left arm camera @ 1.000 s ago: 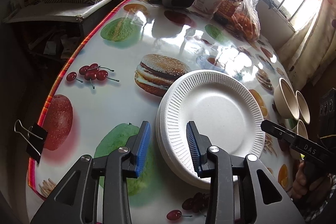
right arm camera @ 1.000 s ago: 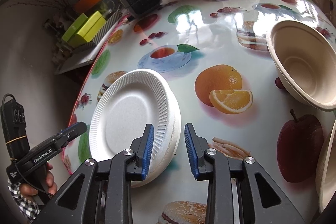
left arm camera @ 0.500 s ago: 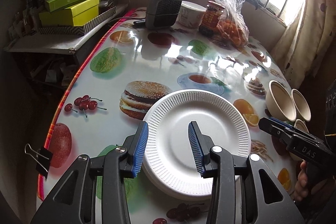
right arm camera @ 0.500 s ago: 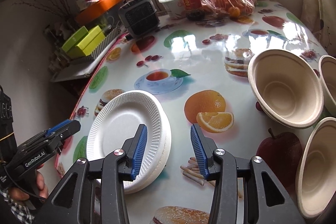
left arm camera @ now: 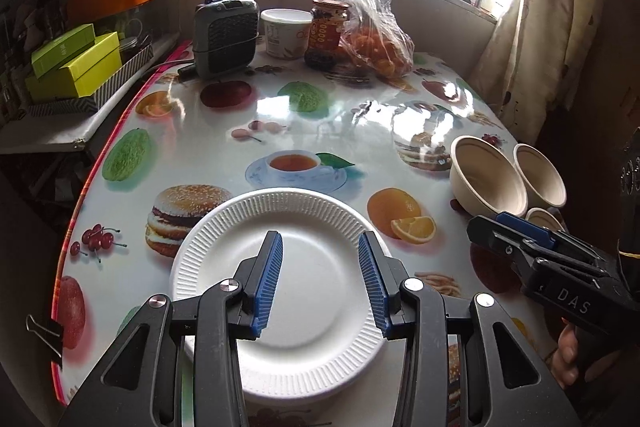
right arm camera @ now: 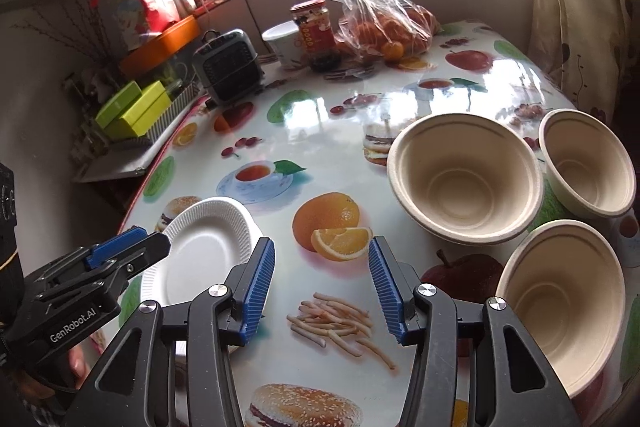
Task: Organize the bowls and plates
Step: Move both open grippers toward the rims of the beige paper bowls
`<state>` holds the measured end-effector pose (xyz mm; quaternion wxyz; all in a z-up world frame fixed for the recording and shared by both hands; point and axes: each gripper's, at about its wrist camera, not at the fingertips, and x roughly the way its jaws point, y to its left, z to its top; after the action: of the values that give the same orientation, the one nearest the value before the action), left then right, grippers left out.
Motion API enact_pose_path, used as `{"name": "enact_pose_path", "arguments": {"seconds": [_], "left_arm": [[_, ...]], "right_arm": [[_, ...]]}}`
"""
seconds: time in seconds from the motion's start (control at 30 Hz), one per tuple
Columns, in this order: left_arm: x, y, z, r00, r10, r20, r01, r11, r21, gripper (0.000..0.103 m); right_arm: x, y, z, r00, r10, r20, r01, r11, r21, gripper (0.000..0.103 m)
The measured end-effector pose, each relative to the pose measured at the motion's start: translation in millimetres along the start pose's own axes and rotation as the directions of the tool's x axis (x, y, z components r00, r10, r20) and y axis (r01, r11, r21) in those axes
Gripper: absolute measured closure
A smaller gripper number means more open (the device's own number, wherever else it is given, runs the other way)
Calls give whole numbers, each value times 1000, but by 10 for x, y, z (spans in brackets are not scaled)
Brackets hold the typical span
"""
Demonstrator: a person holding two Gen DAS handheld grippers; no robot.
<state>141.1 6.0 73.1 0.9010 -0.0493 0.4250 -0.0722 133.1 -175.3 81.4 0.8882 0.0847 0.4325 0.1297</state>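
A stack of white ribbed paper plates (left arm camera: 304, 291) lies on the near left of the table; it also shows in the right wrist view (right arm camera: 200, 247). My left gripper (left arm camera: 320, 279) is open and empty above the stack. Three beige paper bowls stand upright on the right: a large one (right arm camera: 466, 183), one behind it (right arm camera: 588, 163) and a near one (right arm camera: 560, 303). My right gripper (right arm camera: 322, 287) is open and empty above bare tablecloth between the plates and the bowls. The right gripper also shows in the left wrist view (left arm camera: 504, 231).
The table (left arm camera: 360, 119) has a glossy food-print cloth. At its far end stand a dark heater (left arm camera: 226, 35), a white tub (left arm camera: 286, 33), a jar (left arm camera: 328, 33) and a plastic bag of oranges (left arm camera: 372, 39). Green boxes (left arm camera: 76, 63) sit on a side shelf at left.
Both grippers have pulled back and risen from the plate stack and opened wider. The stack stays on the table. All three bowls are now in the right wrist view.
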Motion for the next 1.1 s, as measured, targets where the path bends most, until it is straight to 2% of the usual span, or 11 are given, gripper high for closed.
{"name": "enact_pose_path", "arguments": {"seconds": [0.5,0.73,1.1], "left_arm": [[134,-592,188,997,-82,-8,82,992,91,62],[299,-864,291,991,-129,-37,133,984,117,62],[670,-1175,461,976,-184,-115,196,974,113,62]], "right_arm": [[-326,-428,80,994,-83,68,81,996,43,53],[-481,-750,137,984,-144,102,136,987,79,52],[-457,-1209,302,977,-197,86,187,976,110,52]]}}
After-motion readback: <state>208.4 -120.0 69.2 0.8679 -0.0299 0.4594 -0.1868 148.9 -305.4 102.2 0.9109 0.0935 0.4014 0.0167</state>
